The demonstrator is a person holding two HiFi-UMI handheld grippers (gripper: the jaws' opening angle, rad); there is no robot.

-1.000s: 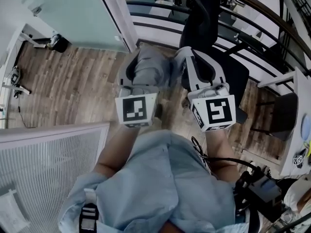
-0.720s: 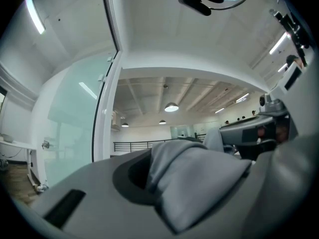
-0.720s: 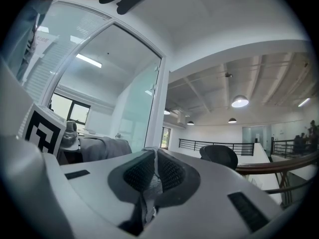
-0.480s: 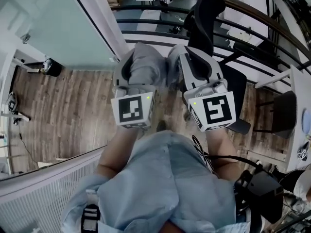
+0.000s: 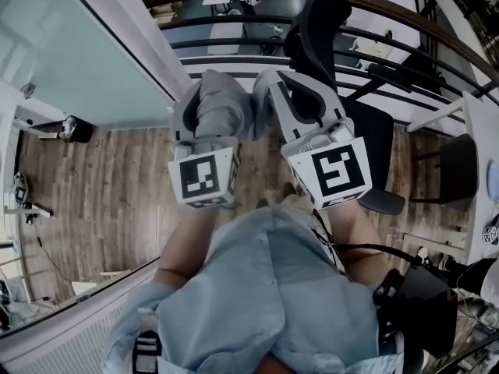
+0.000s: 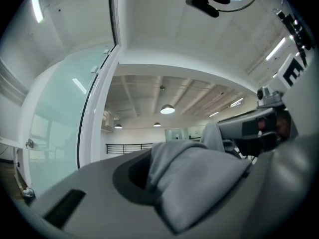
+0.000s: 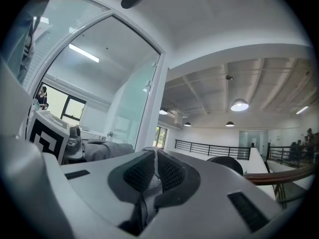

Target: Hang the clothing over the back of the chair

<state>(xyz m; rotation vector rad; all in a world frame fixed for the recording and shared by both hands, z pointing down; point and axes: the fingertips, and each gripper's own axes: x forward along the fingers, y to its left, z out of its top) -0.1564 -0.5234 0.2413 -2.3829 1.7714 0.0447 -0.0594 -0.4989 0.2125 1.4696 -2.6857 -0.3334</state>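
Observation:
A grey piece of clothing [image 5: 222,109] stretches between my two grippers, held up in the air. My left gripper [image 5: 217,84] is shut on a thick bunch of the cloth [image 6: 199,178], which spills over its jaws. In the right gripper view my right gripper [image 7: 155,156] is shut on a thin edge of the cloth [image 7: 149,183] that runs down between its ribbed pads [image 7: 172,171]. A black office chair [image 5: 321,18] stands just beyond the right gripper [image 5: 269,78], its backrest near the railing. The top of that backrest [image 7: 227,162] shows past the right jaws.
A railing with a wooden handrail [image 5: 405,22] curves behind the chair. A frosted glass wall with a white frame [image 5: 117,45] stands at the left over a wood floor [image 5: 101,185]. A second dark chair [image 5: 456,179] and a white table edge [image 5: 479,139] are at the right.
Both grippers, with the grey clothing between them, have moved forward and a little up, toward the black chair and the railing. Both grips look unchanged.

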